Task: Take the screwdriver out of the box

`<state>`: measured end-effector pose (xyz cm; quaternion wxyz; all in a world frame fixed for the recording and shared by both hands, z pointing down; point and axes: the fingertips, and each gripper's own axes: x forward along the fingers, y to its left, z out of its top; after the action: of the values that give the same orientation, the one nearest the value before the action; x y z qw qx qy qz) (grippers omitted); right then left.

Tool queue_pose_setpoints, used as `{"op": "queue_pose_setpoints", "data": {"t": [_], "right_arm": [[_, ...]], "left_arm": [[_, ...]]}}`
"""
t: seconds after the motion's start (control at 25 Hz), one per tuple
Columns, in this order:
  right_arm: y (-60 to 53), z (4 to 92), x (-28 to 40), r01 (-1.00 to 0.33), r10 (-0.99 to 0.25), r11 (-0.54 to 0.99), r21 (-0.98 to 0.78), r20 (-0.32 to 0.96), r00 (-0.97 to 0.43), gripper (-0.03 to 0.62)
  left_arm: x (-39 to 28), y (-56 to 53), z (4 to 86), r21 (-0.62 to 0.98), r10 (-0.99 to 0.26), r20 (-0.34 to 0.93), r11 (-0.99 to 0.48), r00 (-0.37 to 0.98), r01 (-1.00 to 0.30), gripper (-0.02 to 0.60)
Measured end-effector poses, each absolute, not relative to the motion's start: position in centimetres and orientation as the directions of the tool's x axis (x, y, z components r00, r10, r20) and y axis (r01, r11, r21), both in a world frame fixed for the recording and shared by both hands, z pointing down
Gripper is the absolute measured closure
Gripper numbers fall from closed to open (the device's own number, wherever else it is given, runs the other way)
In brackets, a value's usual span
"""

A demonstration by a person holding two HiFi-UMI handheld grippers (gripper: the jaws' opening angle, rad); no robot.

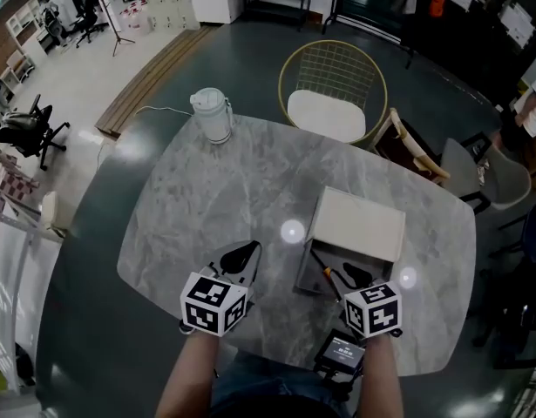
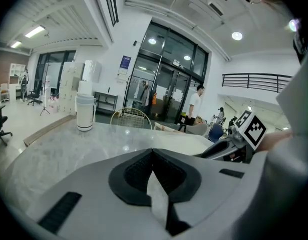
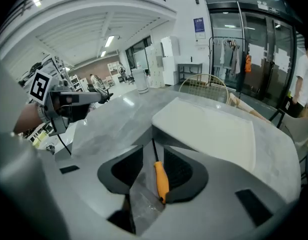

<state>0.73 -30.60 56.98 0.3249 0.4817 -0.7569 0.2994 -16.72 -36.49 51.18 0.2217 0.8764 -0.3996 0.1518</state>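
Observation:
A white box [image 1: 359, 223] stands on the marble table [image 1: 206, 198], right of the middle, with its near part uncovered. In that open part lies a screwdriver [image 1: 325, 274] with an orange handle and a black shaft. My right gripper [image 1: 350, 275] hangs over this opening, pointing steeply down. In the right gripper view its jaws [image 3: 152, 134] stand a little apart, and the orange handle [image 3: 161, 181] shows in the gap beside the right pad; I cannot tell whether it touches. The box's pale lid [image 3: 209, 129] lies beyond. My left gripper [image 1: 248, 252] is over bare table left of the box, its jaws [image 2: 152, 151] shut and empty.
A white lidded jug [image 1: 213, 116] stands at the table's far left edge. Behind the table is a gold wire chair [image 1: 333, 90], and another chair [image 1: 424, 159] is at the far right. A small black device [image 1: 342, 351] lies at the near edge under my right wrist.

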Motion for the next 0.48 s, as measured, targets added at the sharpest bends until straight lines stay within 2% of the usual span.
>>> {"op": "queue_pose_setpoints", "data": {"t": [0.28, 0.48], "right_arm": [[-30.6, 61.0, -0.2, -0.871, -0.305, 0.478, -0.115, 0.908, -0.287, 0.450], [-30.6, 62.9, -0.7, -0.844, -0.214, 0.521, -0.127, 0.938, -0.273, 0.450]], "left_arm": [[-17.2, -37.7, 52.0, 0.280, -0.641, 0.455, -0.555, 0.618, -0.783, 0.569], [-17.9, -38.3, 52.6, 0.289, -0.648, 0.469, -0.528, 0.599, -0.798, 0.568]]}}
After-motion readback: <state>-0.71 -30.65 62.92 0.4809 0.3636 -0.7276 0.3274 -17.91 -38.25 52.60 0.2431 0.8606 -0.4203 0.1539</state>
